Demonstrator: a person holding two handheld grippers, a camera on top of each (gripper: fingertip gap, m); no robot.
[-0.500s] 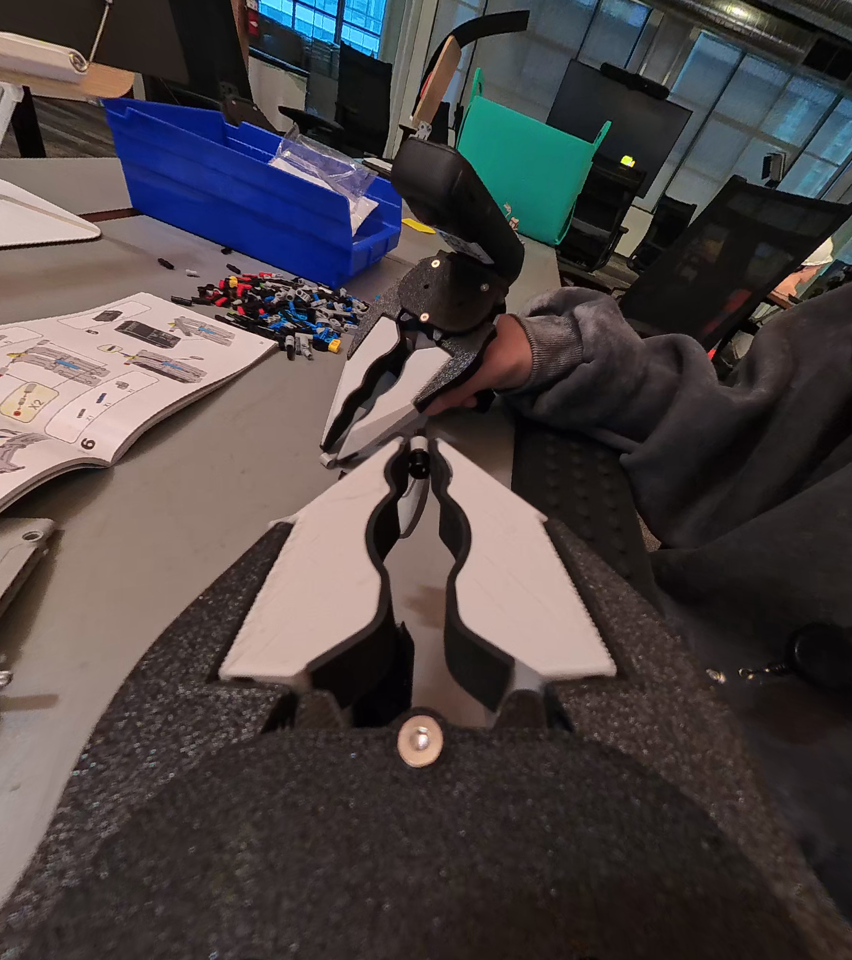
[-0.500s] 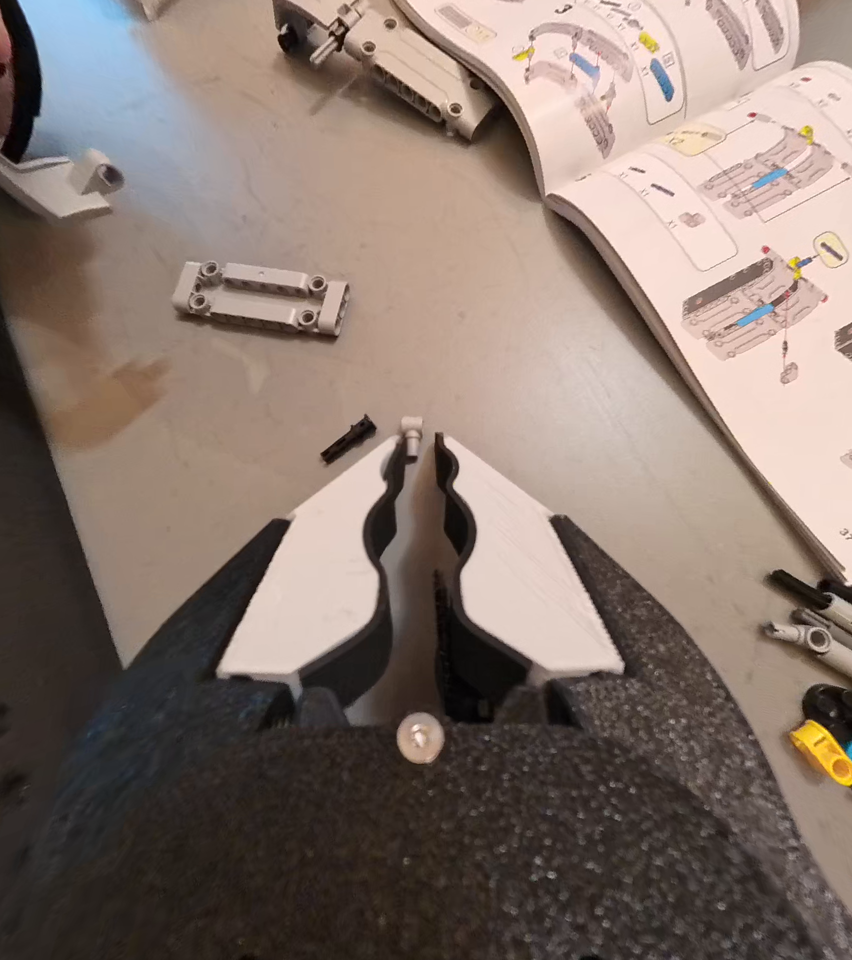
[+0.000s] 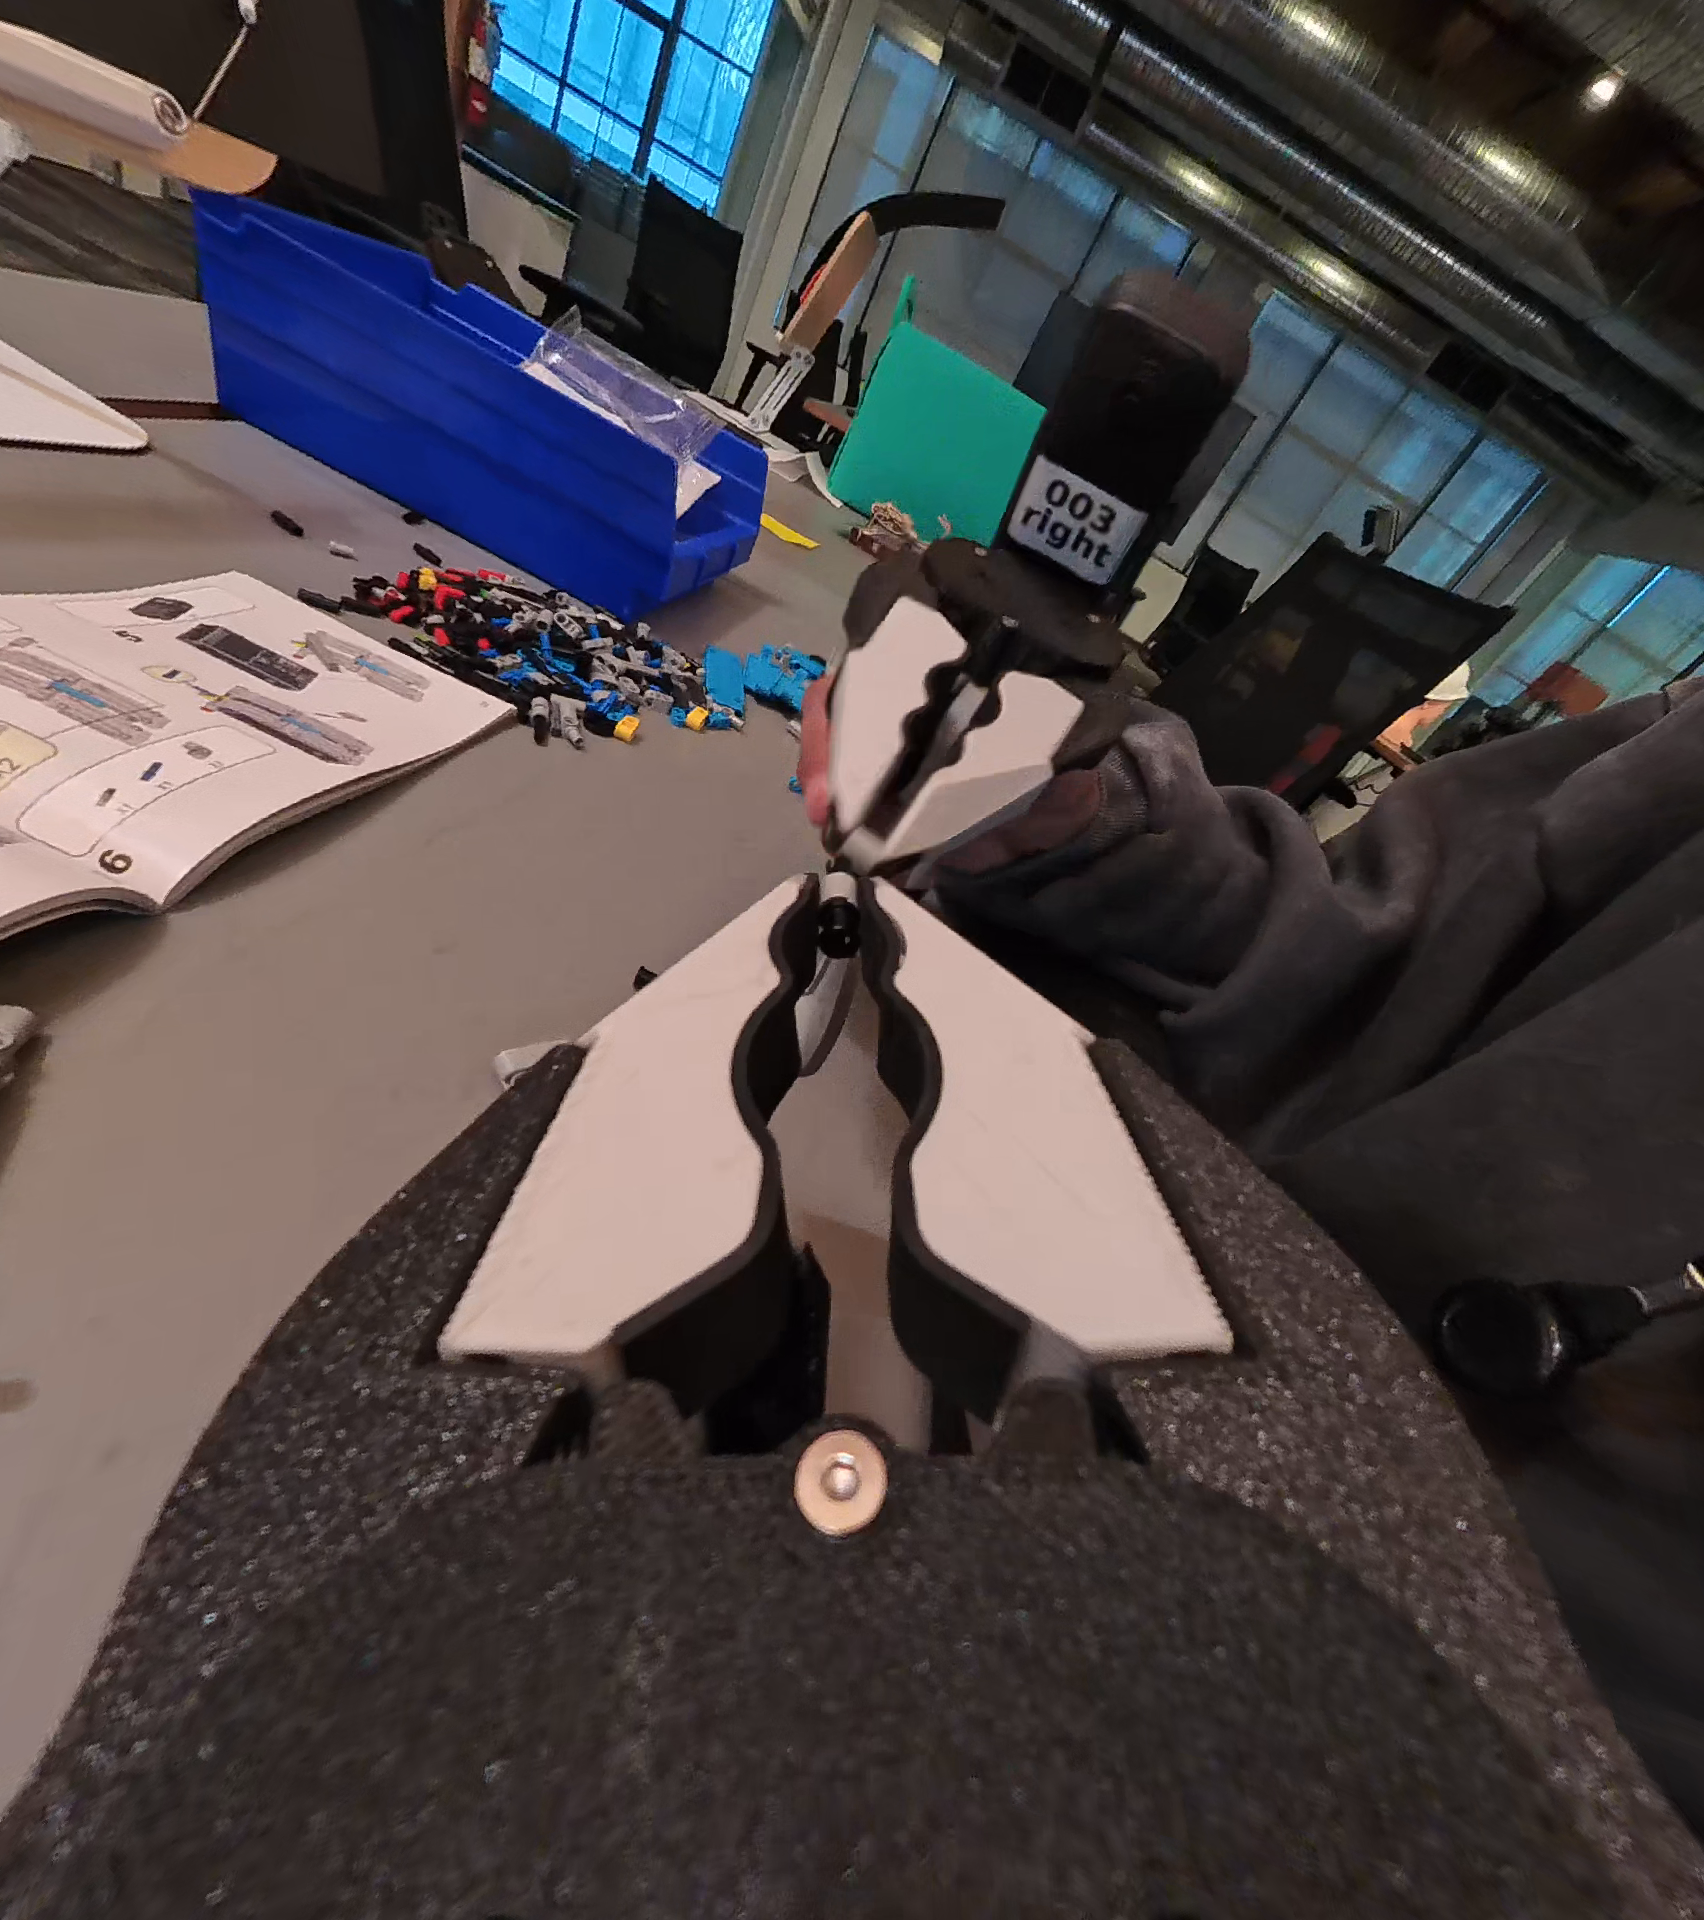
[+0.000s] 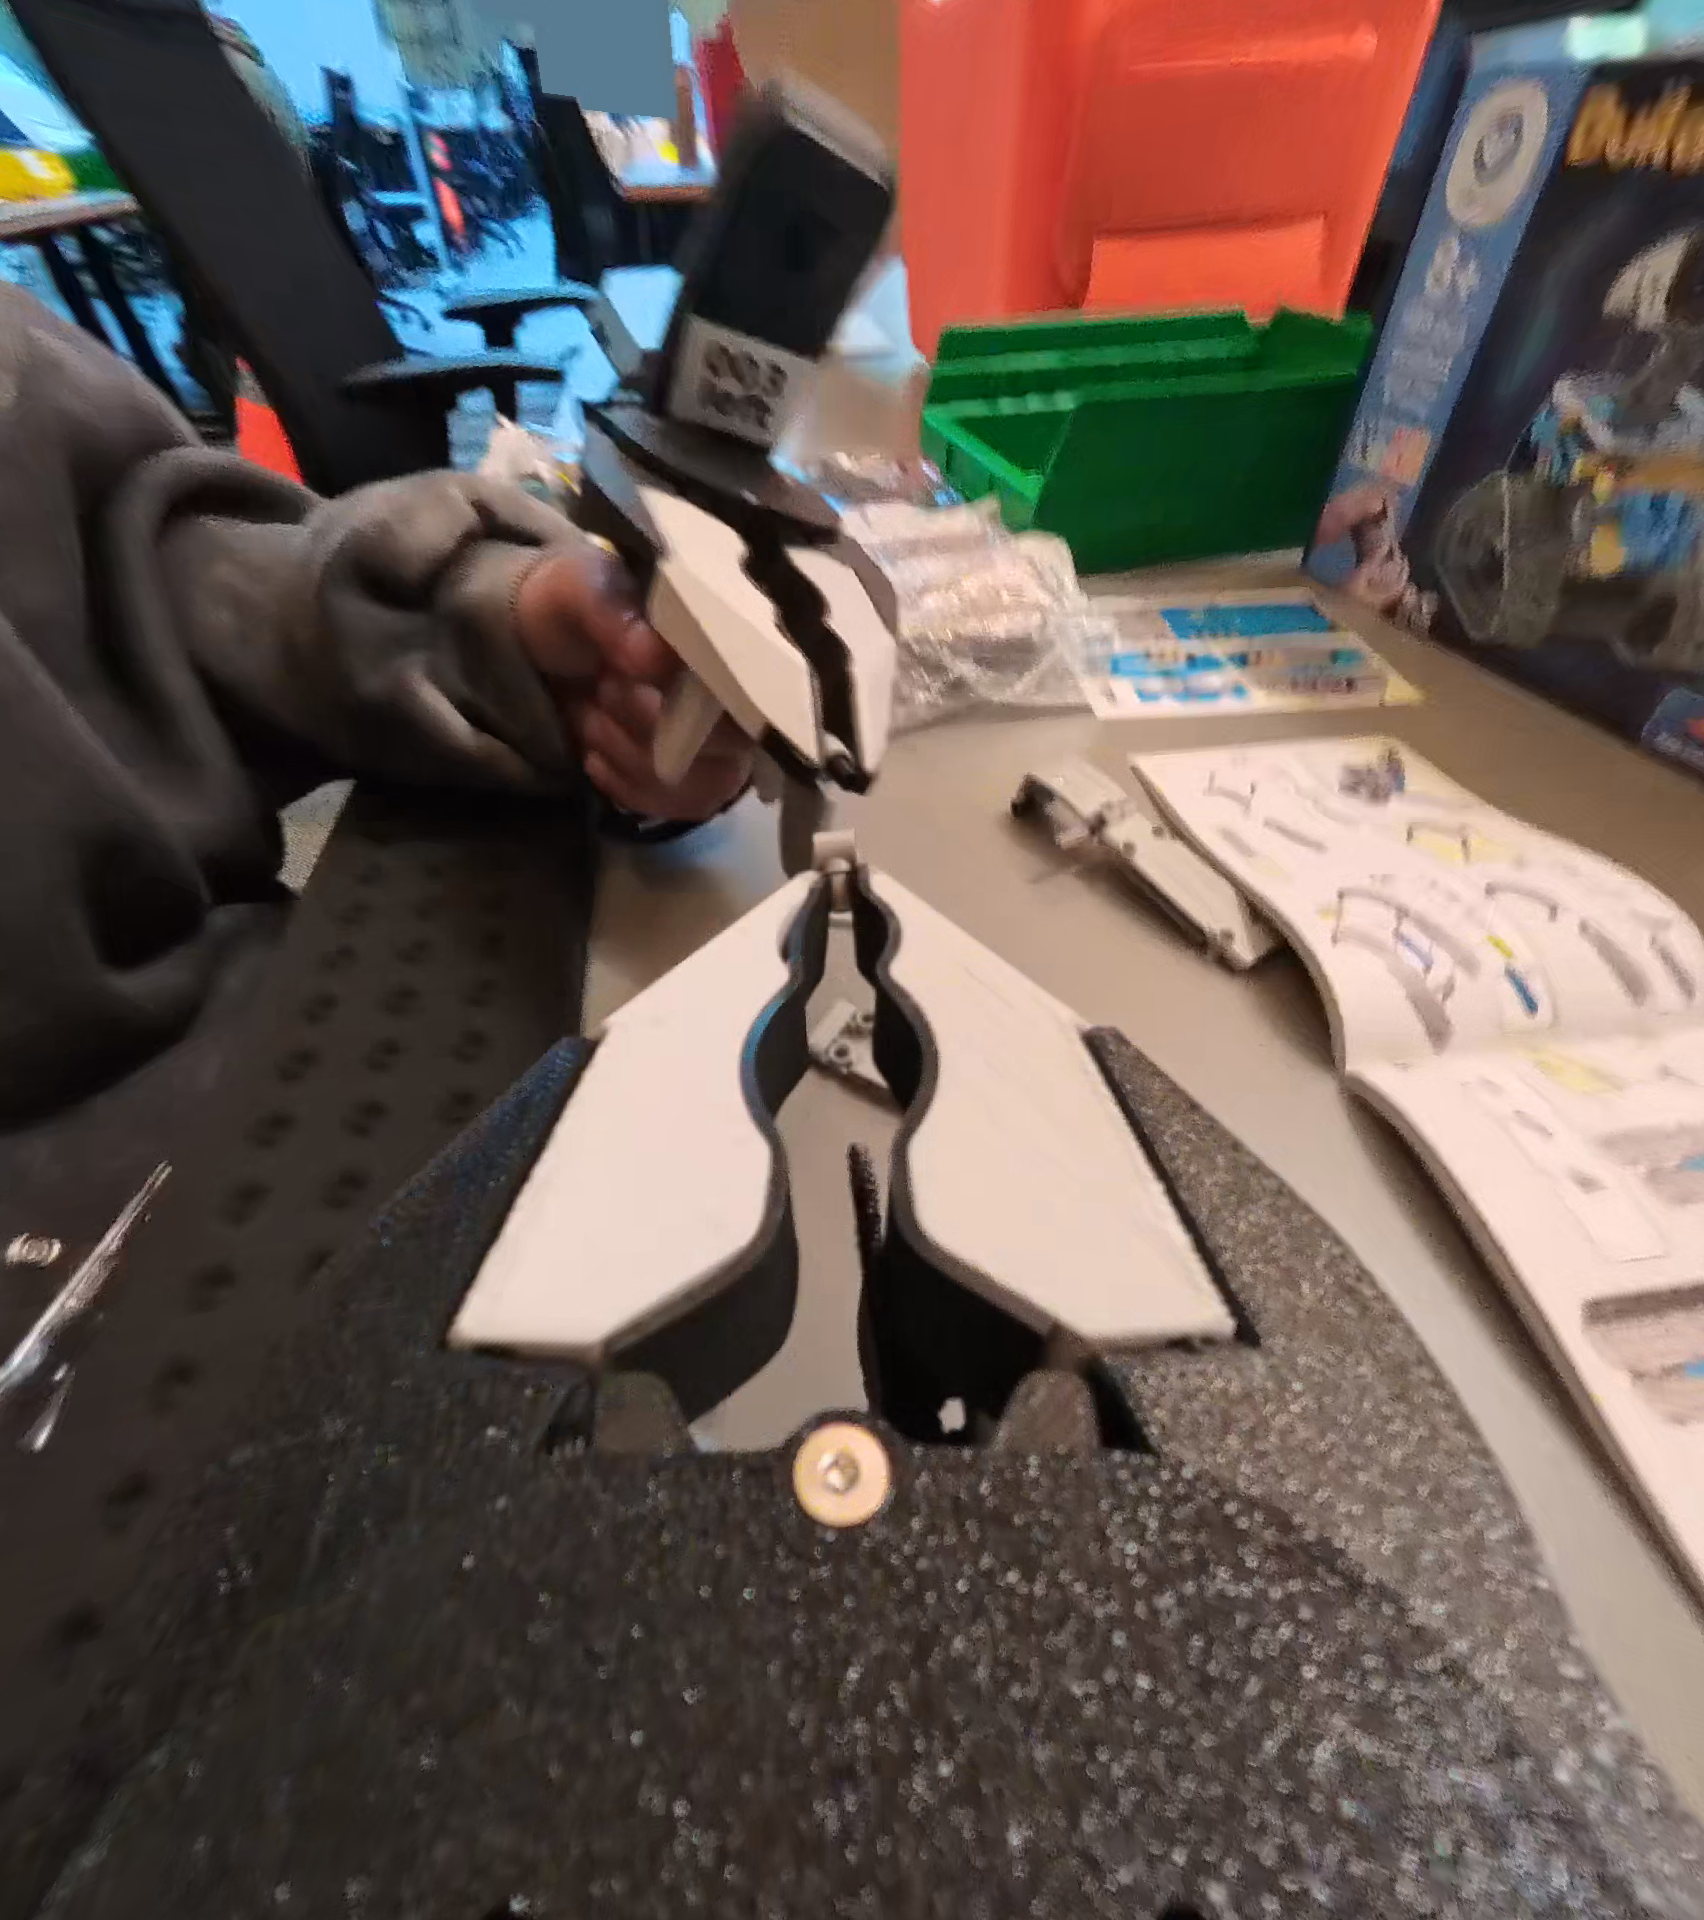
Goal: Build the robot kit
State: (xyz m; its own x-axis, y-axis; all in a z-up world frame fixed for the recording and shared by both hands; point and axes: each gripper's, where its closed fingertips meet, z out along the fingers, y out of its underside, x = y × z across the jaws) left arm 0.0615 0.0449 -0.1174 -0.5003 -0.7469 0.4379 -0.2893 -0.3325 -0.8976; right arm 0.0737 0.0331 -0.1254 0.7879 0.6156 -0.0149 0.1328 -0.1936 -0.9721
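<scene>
My left gripper (image 3: pixel 835 891) is shut on a light grey curved piece with a black pin (image 3: pixel 835 925) in it, held above the grey table (image 3: pixel 308 987). My right gripper (image 4: pixel 832 883) is shut on a small grey connector (image 4: pixel 835 847) that sticks out past its tips. The two grippers face each other tip to tip, almost touching. The right gripper also shows in the left wrist view (image 3: pixel 853 854), pointing down at my left tips. The left gripper shows in the right wrist view (image 4: pixel 832 764), with its grey piece (image 4: pixel 794 831) hanging just beside the connector.
An open instruction booklet (image 4: pixel 1450 987) lies to the right, with a grey assembly (image 4: pixel 1139 862) at its edge. A pile of small parts (image 3: pixel 536 644) and a blue bin (image 3: pixel 432 416) lie beyond. A green bin (image 4: pixel 1139 436), a printed box (image 4: pixel 1606 364) and a black perforated mat (image 4: pixel 391 1039) are nearby. Less than 4 cm separates the two grippers' tips.
The right gripper has lifted off the table with the small grey connector and swung up to face the left gripper. The two sets of tips are now much closer.
</scene>
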